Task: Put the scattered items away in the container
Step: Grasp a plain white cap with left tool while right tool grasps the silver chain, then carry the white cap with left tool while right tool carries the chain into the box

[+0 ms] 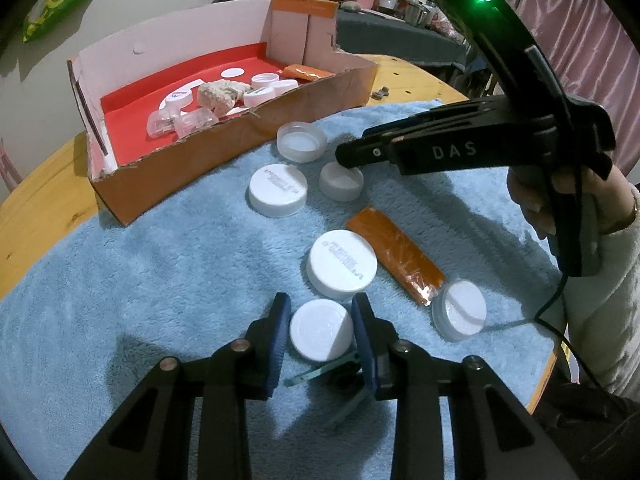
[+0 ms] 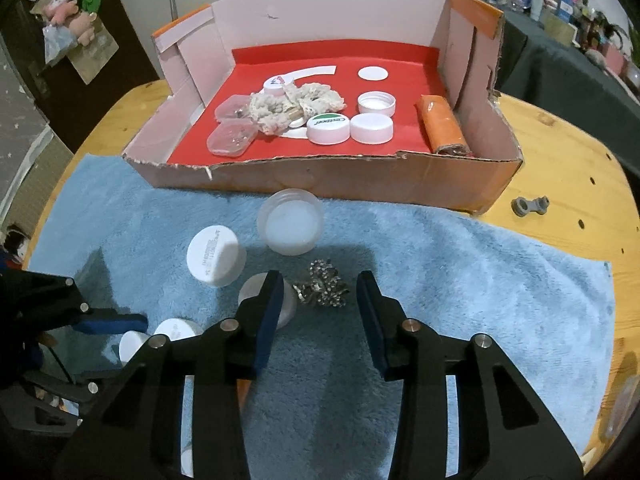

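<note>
Plain round white cap (image 1: pixel 321 330), flat top

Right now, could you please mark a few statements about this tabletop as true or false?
1. An orange packet lies inside the cardboard box. True.
2. The loose caps rest on a red towel. False: the towel is blue.
3. A white cap sits between the left gripper's fingers. True.
4. The shiny silver trinket is already in the box. False: it lies on the towel by the right gripper's tips.
</note>
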Demonstrator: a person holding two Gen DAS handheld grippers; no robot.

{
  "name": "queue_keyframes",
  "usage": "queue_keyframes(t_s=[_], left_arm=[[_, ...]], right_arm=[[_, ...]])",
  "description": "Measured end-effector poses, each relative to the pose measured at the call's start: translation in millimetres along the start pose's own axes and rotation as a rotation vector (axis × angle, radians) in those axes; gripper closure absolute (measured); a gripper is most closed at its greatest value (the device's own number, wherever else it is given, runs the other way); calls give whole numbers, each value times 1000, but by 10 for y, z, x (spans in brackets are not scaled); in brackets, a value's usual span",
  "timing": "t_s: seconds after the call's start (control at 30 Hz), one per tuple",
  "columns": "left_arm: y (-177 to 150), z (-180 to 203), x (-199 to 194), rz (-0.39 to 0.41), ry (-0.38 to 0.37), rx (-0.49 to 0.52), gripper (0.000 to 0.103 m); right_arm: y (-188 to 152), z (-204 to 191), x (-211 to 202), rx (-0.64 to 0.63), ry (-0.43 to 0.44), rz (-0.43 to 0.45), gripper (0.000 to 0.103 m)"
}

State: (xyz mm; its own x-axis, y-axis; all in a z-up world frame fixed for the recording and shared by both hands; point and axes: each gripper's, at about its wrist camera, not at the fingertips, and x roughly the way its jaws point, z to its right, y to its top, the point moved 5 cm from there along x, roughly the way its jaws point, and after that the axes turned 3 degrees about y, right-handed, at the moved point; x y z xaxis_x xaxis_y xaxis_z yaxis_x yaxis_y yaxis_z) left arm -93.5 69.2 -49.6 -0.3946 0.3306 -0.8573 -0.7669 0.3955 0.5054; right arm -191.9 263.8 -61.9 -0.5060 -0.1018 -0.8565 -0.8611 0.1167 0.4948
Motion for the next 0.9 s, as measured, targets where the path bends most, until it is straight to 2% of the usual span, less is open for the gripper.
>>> queue_keyframes(t_s=[0.37,0.43,0.47,0.6,0.9], left_arm=[[2,-26,11,2,-7,-10,69],[4,-32,12,2,-8,-10,69],[5,-34,14,1,-8,-11,69],[14,-55,13,3,-8,-15,69],[62,-86,-20,23,-2,-26,69]], right_arm=[[-7,25,-6,-2,3,11,66],[2,26,0,3,14,20,70],[-1,23,-2,2,16,22,75],[-25,-36,-33,-39,-15,28,75],[-63,-30,-101,-35,-15,35,75]])
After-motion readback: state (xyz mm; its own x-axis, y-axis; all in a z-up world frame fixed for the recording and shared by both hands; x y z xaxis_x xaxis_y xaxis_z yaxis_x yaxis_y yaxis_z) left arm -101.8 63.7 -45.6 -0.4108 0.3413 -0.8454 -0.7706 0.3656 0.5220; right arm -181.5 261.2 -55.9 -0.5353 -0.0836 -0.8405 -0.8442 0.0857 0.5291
